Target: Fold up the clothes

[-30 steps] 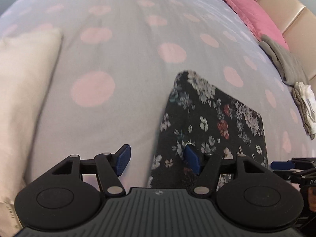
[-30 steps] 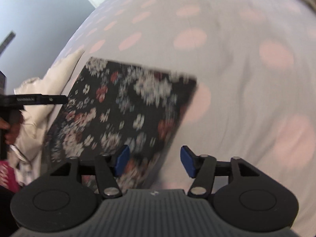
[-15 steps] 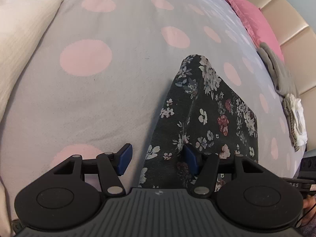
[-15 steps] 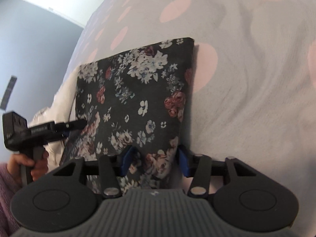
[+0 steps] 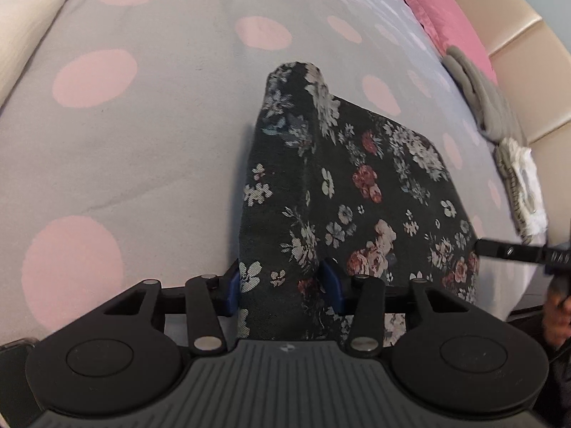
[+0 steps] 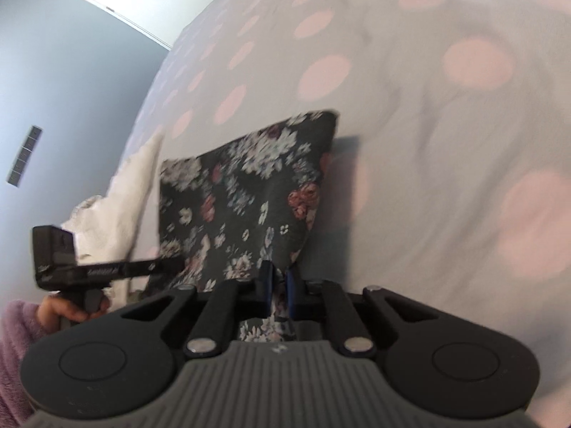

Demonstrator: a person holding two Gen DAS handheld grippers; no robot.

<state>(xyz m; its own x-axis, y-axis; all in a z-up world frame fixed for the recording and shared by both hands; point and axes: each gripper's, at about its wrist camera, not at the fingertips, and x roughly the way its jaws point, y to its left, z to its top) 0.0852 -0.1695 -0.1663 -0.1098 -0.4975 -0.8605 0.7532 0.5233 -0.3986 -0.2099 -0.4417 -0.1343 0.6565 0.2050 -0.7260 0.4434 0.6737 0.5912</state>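
Gripping the near edge of the dark floral garment [image 5: 357,192] with both tools right now. The left gripper [image 5: 282,285] has its blue pads on either side of a thick bunched fold at the garment's left side, though its jaws stand fairly wide, so I'd call it clamped on the bunch, not hard. The right gripper [image 6: 276,283] is pinched nearly closed on the garment's near right corner.

The garment sits on the polka-dot bedspread [image 5: 142,125], already a compact rectangle, with its left edge standing up off the bedspread. A cream garment [image 6: 125,196] lies just left of it; a grey folded stack [image 5: 478,85] and a pink pillow [image 5: 453,14] lie well off to its far right, by the headboard.

My read: mid-fold, or lifting the bundle to move it. Can't tell which. Either way both grips need to hold level so the layers don't slip apart.
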